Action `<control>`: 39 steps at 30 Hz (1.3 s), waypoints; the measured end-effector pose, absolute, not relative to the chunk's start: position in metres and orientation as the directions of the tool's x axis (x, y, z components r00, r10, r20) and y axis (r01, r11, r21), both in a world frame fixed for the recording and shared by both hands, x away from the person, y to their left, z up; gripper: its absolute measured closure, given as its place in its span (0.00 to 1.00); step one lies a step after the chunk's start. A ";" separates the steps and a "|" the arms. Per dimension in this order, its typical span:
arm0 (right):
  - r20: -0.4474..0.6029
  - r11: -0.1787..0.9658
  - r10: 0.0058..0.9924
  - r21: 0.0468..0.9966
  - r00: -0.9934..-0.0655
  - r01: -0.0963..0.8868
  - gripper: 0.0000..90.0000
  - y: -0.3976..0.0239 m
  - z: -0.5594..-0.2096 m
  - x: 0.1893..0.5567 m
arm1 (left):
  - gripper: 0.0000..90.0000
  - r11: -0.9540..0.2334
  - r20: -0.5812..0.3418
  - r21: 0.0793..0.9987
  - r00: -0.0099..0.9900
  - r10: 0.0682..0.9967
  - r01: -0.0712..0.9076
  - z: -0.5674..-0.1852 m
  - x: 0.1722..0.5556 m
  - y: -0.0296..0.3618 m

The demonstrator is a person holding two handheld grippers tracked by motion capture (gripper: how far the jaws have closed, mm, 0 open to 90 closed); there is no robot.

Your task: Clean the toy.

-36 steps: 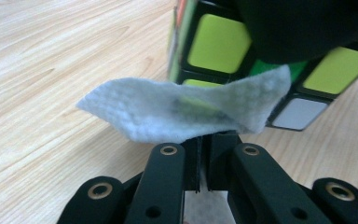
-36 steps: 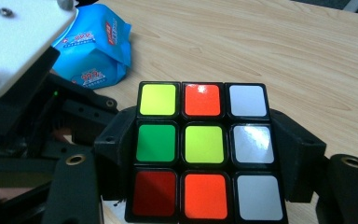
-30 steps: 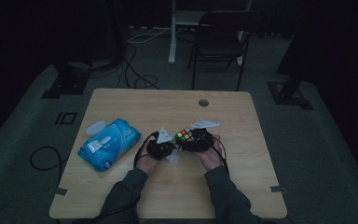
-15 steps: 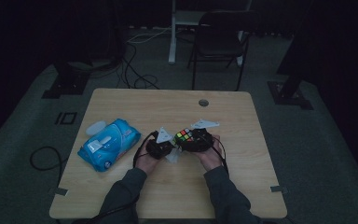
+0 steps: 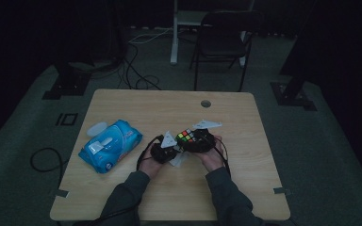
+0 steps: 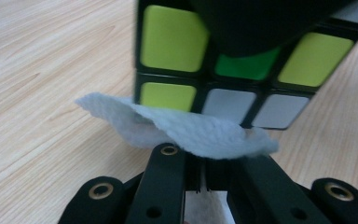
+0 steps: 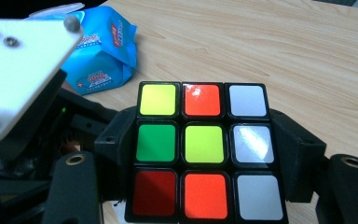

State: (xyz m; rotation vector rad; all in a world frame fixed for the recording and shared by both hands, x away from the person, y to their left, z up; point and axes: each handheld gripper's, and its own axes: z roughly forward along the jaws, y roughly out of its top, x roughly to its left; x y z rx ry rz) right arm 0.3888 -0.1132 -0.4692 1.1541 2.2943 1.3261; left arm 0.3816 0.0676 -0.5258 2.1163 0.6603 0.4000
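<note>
puzzle cube (image 7: 204, 151) clamped between right gripper (image 5: 199, 140) jaws, mid-table | left gripper (image 5: 164, 151) pinching white wipe (image 6: 186, 129) against cube's lower edge | blue wipes pack (image 5: 110, 145) left, label unreadable

The room was dim, its far side nearly black. A light wooden table (image 5: 136, 106) with rounded corners stood at the frame's centre on a grey-green carpeted floor (image 5: 311, 155); a round cable hole (image 5: 206, 103) sat near its far edge. Beyond it, top centre, stood a dark chair (image 5: 219, 44) beside a white post (image 5: 174, 33). Black cables (image 5: 132, 70) trailed across the floor at upper left, and another looped at lower left (image 5: 40, 160). Dark stand feet rested at left (image 5: 59, 87) and right (image 5: 292, 92).
</note>
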 end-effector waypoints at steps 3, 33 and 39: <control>0.166 0.268 0.738 0.817 -0.653 0.511 0.38 -0.114 -0.469 0.389 | 0.98 -0.496 0.047 0.813 0.815 0.577 0.305 -0.526 0.380 0.066; 0.148 0.290 0.731 0.816 -0.666 0.499 0.38 -0.121 -0.471 0.382 | 0.98 -0.420 -0.026 0.822 0.762 0.647 0.385 -0.513 0.394 0.093; 0.135 0.309 0.726 0.812 -0.674 0.495 0.38 -0.121 -0.476 0.381 | 0.98 -0.393 -0.050 0.830 0.754 0.655 0.396 -0.505 0.398 0.099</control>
